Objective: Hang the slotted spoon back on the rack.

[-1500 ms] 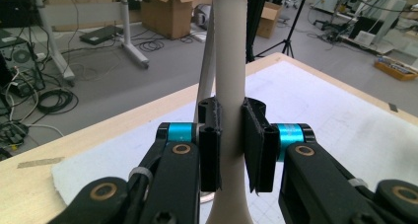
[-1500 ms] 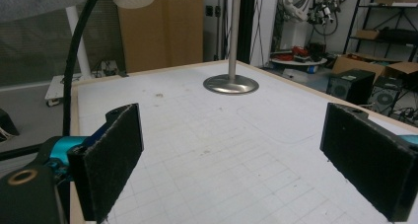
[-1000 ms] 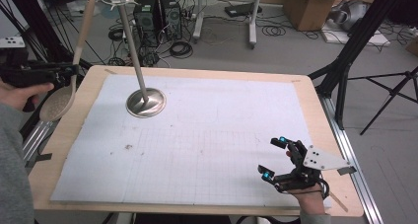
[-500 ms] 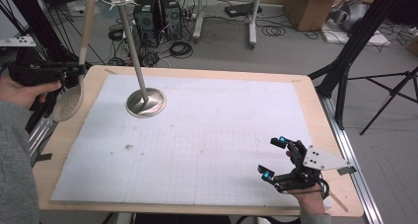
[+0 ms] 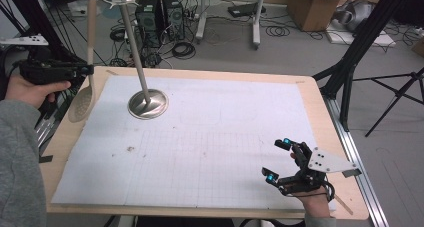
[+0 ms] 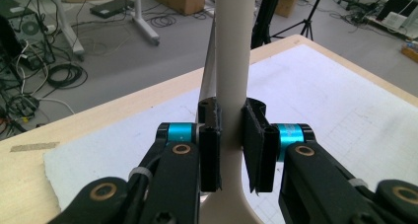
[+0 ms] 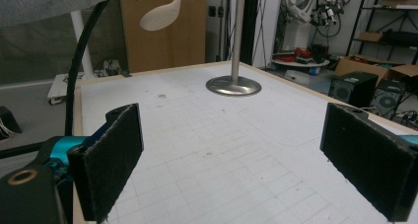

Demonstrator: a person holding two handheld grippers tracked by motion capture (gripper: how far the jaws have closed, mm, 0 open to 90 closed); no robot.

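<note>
A beige slotted spoon (image 5: pixel 86 89) hangs upright at the table's left edge, bowl down and handle up. My left gripper (image 5: pixel 84 69) is shut on its handle (image 6: pixel 230 76), which runs up between the two black pads in the left gripper view. A metal stand (image 5: pixel 147 103) with a round base and a tall pole stands at the back left of the white grid mat (image 5: pixel 210 137); the stand's base (image 7: pixel 233 86) and the spoon's bowl (image 7: pixel 161 14) also show in the right gripper view. My right gripper (image 5: pixel 278 161) rests open near the front right corner, nothing between its pads (image 7: pixel 111 157).
The wooden table's rim (image 5: pixel 320 99) frames the mat. Beyond it on the floor are computer towers (image 5: pixel 161 12), cables and cardboard boxes (image 5: pixel 310 4). A black tripod leg (image 5: pixel 350 62) stands off the right edge.
My left gripper has lifted the spoon and carried it a little toward the stand, turning the handle more upright. The right gripper has stayed put.
</note>
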